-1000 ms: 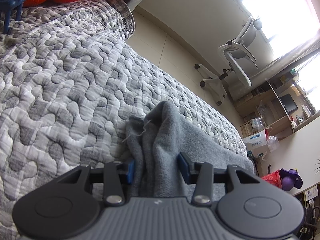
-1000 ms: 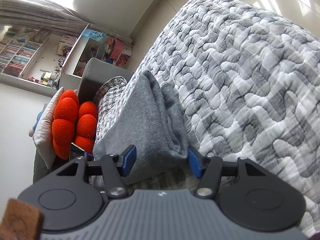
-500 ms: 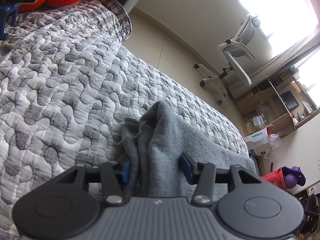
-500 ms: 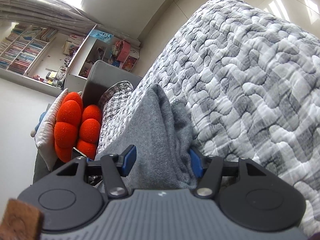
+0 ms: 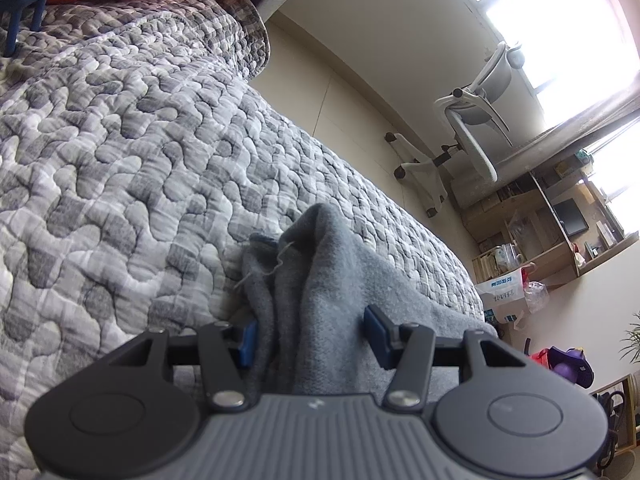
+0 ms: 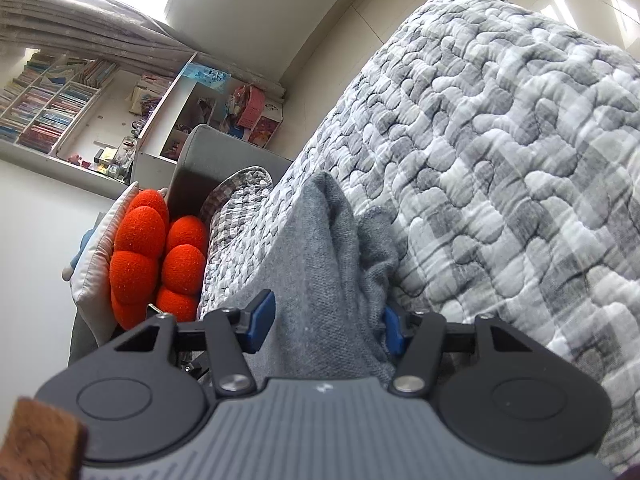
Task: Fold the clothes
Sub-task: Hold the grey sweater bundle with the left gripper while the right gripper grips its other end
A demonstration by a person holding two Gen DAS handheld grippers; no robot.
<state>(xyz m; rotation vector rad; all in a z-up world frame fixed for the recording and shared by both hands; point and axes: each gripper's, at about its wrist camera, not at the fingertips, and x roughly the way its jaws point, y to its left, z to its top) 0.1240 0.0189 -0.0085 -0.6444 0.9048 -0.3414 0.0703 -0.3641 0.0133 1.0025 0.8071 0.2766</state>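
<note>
A folded grey garment (image 5: pixel 320 288) (on the quilted bed (image 5: pixel 120 140)) was straddled by both grippers: left gripper (image 5: pixel 312 334) opening, pads parting from the cloth; right gripper (image 6: pixel 326 322) partly spread, its hold undeterminable.

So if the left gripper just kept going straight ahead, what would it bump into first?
Most likely the grey garment bunched between the opening jaws of the left gripper, then the quilted bedcover beyond, though depth is hard to judge.

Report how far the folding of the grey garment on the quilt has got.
Done: the grey garment already lies doubled in layers on the quilt. In hand: its bunched edge sits between the blue pads of both the left gripper and the right gripper; the left jaws are opening, so a release looks underway. Left: letting go, flattening, any further fold.
</note>
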